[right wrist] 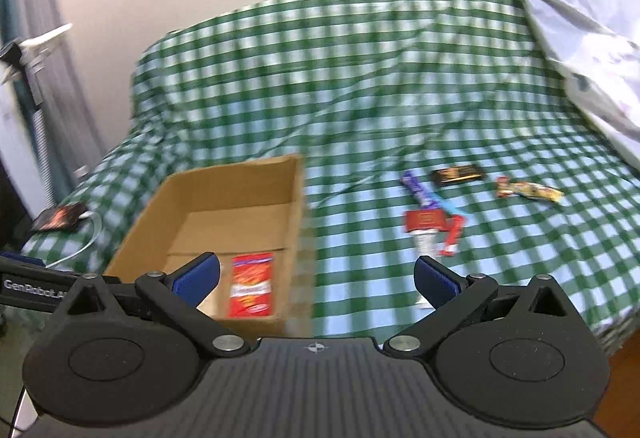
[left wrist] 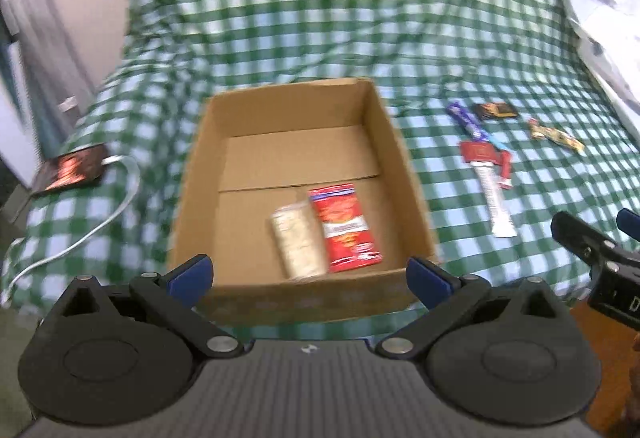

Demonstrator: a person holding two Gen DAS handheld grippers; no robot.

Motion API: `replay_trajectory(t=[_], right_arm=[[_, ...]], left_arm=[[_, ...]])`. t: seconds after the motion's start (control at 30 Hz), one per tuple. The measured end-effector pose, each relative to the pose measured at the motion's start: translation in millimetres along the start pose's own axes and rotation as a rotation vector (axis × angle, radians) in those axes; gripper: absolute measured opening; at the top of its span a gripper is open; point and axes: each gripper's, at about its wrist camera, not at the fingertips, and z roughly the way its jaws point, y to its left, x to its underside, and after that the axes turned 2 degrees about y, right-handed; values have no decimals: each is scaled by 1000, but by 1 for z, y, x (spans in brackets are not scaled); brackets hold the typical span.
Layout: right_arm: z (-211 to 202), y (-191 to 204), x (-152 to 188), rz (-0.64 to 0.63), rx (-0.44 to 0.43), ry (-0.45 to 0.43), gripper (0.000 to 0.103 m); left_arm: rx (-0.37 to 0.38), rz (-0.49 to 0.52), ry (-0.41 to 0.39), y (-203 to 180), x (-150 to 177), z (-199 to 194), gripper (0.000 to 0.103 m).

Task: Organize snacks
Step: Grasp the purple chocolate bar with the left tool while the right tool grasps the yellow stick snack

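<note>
An open cardboard box (left wrist: pixel 392 142) sits on a green checked bed cover. It holds a red snack packet (left wrist: pixel 346 228) and a pale cracker pack (left wrist: pixel 298 242). My left gripper (left wrist: pixel 310 276) is open and empty at the box's near wall. The box (right wrist: pixel 298 206) and red packet (right wrist: pixel 251 285) also show in the right wrist view. Loose snacks lie to the right: a purple bar (right wrist: pixel 416 188), a red-and-white stick (right wrist: pixel 424 234), a black packet (right wrist: pixel 458 174) and a yellow bar (right wrist: pixel 528 190). My right gripper (right wrist: pixel 316 280) is open and empty, short of them.
A dark booklet (left wrist: pixel 72 170) and a white cable (left wrist: pixel 100 222) lie at the bed's left edge. A pale blue quilt (right wrist: pixel 580 46) is heaped at the right. The right gripper's body (left wrist: pixel 592 246) shows at the left wrist view's right edge.
</note>
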Motion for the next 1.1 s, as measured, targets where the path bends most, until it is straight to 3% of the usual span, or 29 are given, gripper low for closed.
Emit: replay_trajectory(t=[0.2,0.37,0.53,0.67,0.87,1.0,1.1], right_arm=[[17,-68,-13,54,133,-26,102],[49,-134,-28,109,228,-24,102],[104,-202,-52,144,298,-23,102],[171,-259,-72,144,349,-7,102],[289,-330,-83,25,361,102,102],[345,-364,-86,-46,364,156,102],[387,-389,-78,-58,344,300,102]], left_arm=[[98,47,66,-56,-45,38,103],[113,77,80,-105,-98,85,103],[115,80,107,-154,-159,154,103],[117,62,142,-193,-201,226,103],[211,18,262,-242,-246,340,103],[213,1,295,-262,-257,390,103],[162,27,376,-272,-260,433,103]])
